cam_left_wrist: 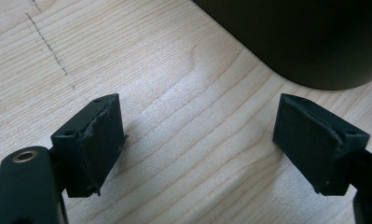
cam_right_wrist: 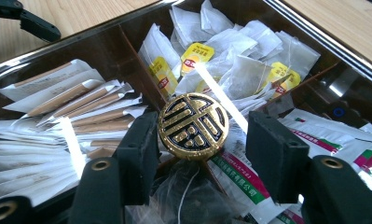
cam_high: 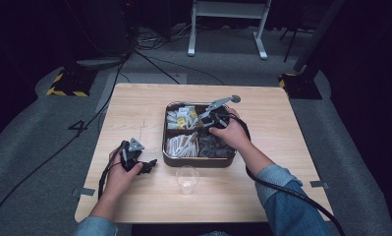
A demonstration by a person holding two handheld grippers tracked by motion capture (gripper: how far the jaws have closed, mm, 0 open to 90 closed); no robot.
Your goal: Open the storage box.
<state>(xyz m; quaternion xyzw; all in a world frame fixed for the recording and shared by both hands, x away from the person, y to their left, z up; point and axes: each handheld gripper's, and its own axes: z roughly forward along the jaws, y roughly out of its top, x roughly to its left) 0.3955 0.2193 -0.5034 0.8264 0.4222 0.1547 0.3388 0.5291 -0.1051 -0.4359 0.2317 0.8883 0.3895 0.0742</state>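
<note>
A dark metal box (cam_high: 198, 162) with several compartments stands in the middle of the wooden table (cam_high: 134, 105). At the centre of its dividers stands a round gold knob (cam_right_wrist: 193, 126). My right gripper (cam_right_wrist: 200, 135) reaches into the box (cam_right_wrist: 104, 46) with the knob between its jaws: the left pad touches the knob's edge, the right pad stands apart from it. In the high view this right gripper (cam_high: 206, 118) is over the box's middle. My left gripper (cam_high: 149, 166) rests on the table left of the box, open. Bare wood lies between the left gripper's (cam_left_wrist: 197, 140) pads.
The box holds tea bags with yellow tags (cam_right_wrist: 230, 70), paper-wrapped sticks (cam_right_wrist: 72, 107), dark mesh bags (cam_right_wrist: 183, 196) and printed sachets (cam_right_wrist: 314, 135). A clear plastic cup (cam_high: 187, 180) stands in front of the box. The box's dark wall (cam_left_wrist: 305, 37) is close ahead of the left gripper.
</note>
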